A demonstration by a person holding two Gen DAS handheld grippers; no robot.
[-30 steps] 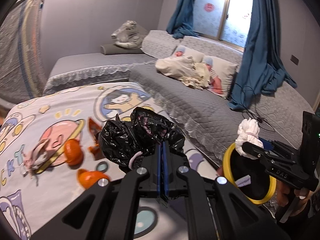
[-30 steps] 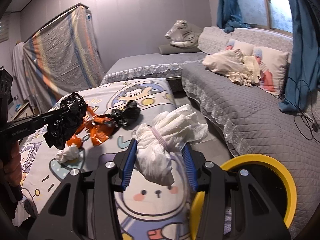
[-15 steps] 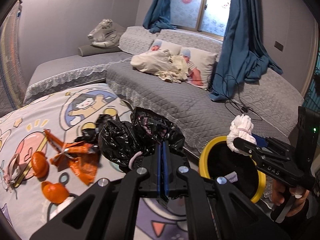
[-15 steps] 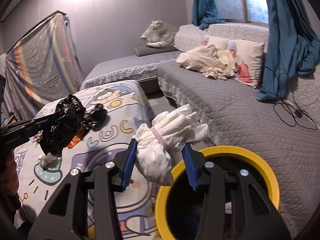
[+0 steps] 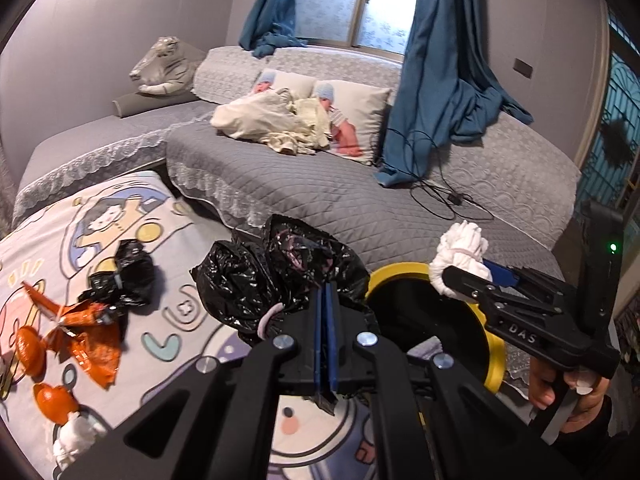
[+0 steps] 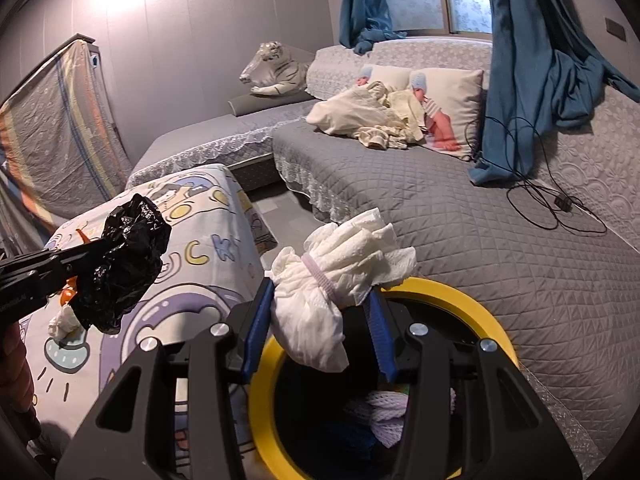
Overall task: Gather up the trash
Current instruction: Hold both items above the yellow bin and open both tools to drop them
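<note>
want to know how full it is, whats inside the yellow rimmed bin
In the right wrist view, the yellow rimmed bin holds a pale knitted mesh bundle with something blue beside it. The right gripper and its white tissue bundle cover the rest.

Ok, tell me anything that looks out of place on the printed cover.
Litter lies scattered at the printed cover's left edge: torn orange wrapper, orange peels, a crumpled white tissue and a small black bag. Nothing looks spilled or broken.
</note>
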